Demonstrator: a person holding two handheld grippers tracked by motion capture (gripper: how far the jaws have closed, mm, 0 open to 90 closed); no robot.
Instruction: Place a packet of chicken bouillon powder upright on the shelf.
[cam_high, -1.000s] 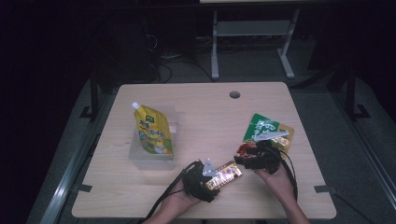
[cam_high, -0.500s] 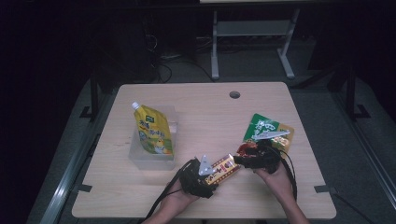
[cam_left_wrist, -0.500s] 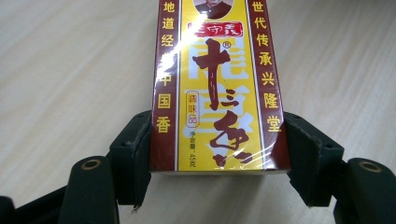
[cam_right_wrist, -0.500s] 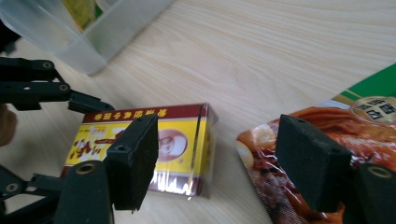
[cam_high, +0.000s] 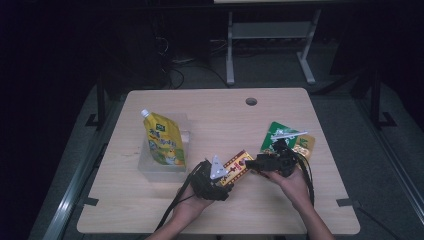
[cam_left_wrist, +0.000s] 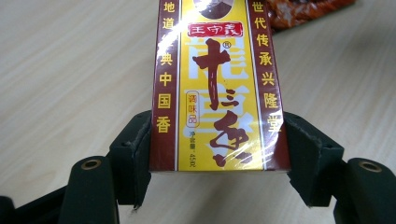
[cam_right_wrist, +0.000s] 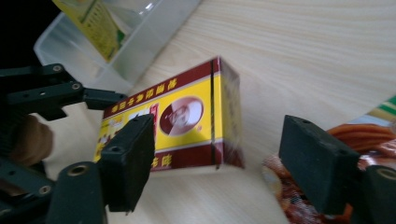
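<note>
Pointing: the seasoning box (cam_high: 237, 165) runs its long axis diagonally in the high view, near end low and left, far end up and right toward the right gripper (cam_high: 261, 163).
Place: the box is held above the near middle of the table (cam_high: 215, 115), between the two hands, just right of the clear tub (cam_high: 165, 167).
Face: the yellow and maroon printed side is up (in the left gripper view the print reads upright, running away from the camera).
Left gripper (cam_left_wrist: 217, 156): its two pads press on the long maroon sides of the box (cam_left_wrist: 217, 88) at its near end, so it has the box clamped.
Right gripper (cam_right_wrist: 217, 163): its jaws have just been opening and now stand clear; the box's far end (cam_right_wrist: 187, 123) lies between them with a plain gap at the right pad.
Change: a second ago the box lay lower and flatter across the two grippers; its far end now sits higher.
Neighbours: a yellow spouted pouch (cam_high: 162, 139) leans in the tub; a green packet (cam_high: 287, 139) lies behind the right gripper.
</note>
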